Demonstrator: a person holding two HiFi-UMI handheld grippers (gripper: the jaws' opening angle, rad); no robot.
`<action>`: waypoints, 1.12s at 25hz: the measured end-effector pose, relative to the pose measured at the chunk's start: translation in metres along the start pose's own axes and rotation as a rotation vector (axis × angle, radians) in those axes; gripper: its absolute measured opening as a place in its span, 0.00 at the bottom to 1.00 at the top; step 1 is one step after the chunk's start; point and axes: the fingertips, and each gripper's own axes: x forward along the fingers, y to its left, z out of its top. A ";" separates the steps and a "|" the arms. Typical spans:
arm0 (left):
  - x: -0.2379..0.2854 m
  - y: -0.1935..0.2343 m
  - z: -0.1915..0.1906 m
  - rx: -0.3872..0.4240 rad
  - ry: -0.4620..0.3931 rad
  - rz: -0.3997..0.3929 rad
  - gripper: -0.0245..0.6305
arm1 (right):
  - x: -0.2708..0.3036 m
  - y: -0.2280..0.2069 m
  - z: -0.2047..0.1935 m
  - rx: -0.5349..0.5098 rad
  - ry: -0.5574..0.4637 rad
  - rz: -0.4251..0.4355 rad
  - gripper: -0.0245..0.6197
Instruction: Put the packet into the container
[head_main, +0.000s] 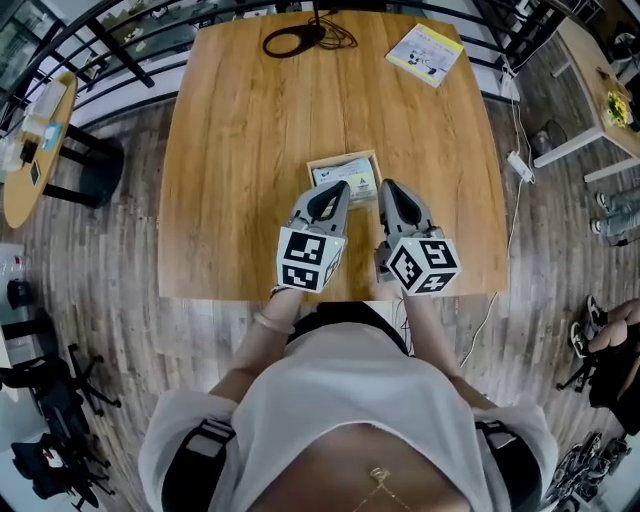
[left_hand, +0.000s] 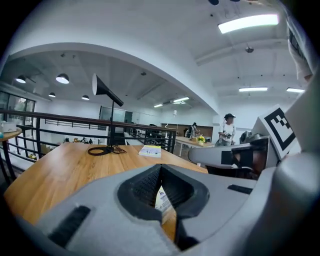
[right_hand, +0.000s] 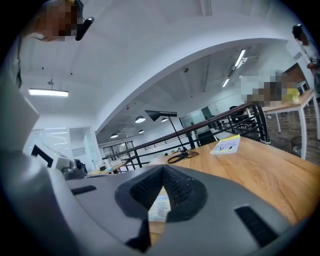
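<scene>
- The packet (head_main: 345, 177), white with a printed label, lies flat inside the container (head_main: 340, 158). In the left gripper view (left_hand: 161, 199) and the right gripper view (right_hand: 160, 207) it shows as a pale sliver below the jaw tips.
- The container is a shallow wooden box with a low rim. It sits on the table (head_main: 250, 150) near the front edge, just ahead of both grippers.
- The left gripper (head_main: 338, 190) has its jaws pressed together at the tips with nothing clamped between them (left_hand: 161, 166). Its tip hangs over the container's near left corner.
- The right gripper (head_main: 388, 188) also has its jaws closed tip to tip and holds nothing (right_hand: 162, 167). It sits just beside the container's right side.
- Each gripper carries its marker cube toward the person, and the two stand side by side, close but apart.
- At the table's far edge lie a coiled black cable (head_main: 300, 38) and, well to its right, a yellow-and-white booklet (head_main: 425, 52).
</scene>
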 end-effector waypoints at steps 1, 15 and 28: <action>-0.002 0.000 0.001 -0.003 -0.007 0.005 0.05 | 0.000 0.004 0.000 -0.017 0.003 0.011 0.05; -0.004 -0.004 -0.010 0.012 0.023 -0.030 0.05 | -0.001 0.030 -0.009 -0.131 0.041 0.064 0.05; -0.004 -0.008 -0.009 0.002 0.013 -0.048 0.05 | 0.000 0.028 -0.012 -0.120 0.061 0.058 0.05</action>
